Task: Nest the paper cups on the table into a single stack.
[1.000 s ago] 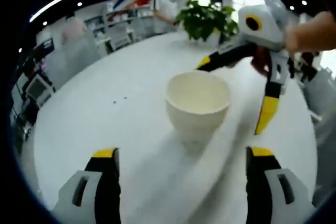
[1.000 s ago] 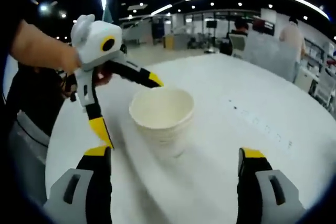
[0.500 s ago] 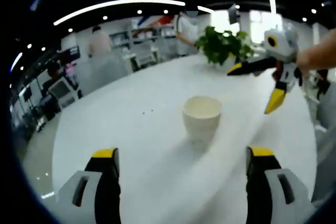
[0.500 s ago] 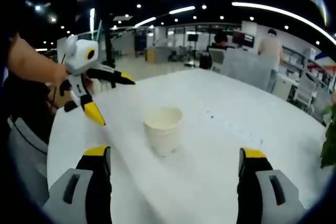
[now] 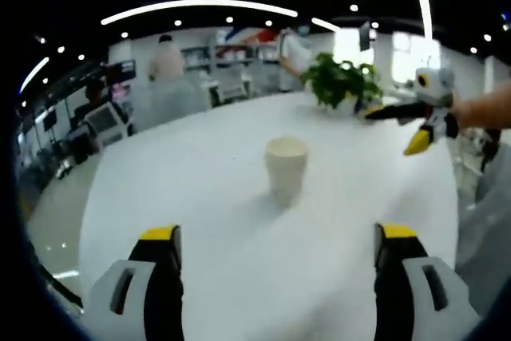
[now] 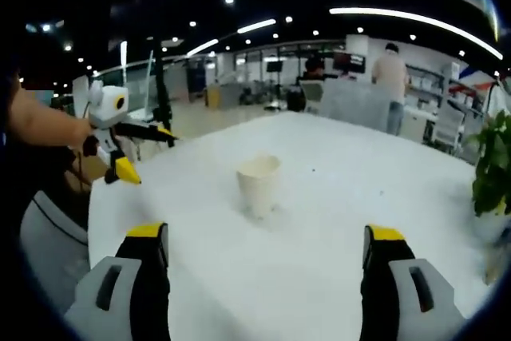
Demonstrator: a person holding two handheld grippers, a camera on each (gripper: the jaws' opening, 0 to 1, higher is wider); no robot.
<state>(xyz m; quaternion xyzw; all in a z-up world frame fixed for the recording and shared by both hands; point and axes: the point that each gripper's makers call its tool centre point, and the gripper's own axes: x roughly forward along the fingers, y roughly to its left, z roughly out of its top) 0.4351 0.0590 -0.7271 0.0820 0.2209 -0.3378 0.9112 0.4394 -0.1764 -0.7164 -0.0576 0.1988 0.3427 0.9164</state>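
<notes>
Both grippers stand released, with nothing between their jaws. From the left gripper view, the left gripper (image 5: 278,273) has its two yellow-tipped jaws spread wide at the bottom of the picture, above the bare white desk (image 5: 200,197). A stack of paper cups (image 5: 286,167) stands upright near the middle of the desk, well ahead of the jaws and touching neither of them; it reads as one cream-coloured stack, though how many cups it holds cannot be told. At the right of this view the right gripper (image 5: 403,128) hangs above the far edge of the desk, held by a hand (image 5: 483,111), its jaws parted and well apart from the cups. A potted plant (image 5: 342,81) sits on the desk beyond the cups. From the right gripper view, the right gripper (image 6: 267,273) likewise shows both jaws wide apart over the desk (image 6: 319,221), with the stack of paper cups (image 6: 259,184) upright ahead and between them in line of sight. The left gripper (image 6: 144,152) appears at the left of this view, jaws parted, held over the desk's edge. People stand at workstations in the background.
</notes>
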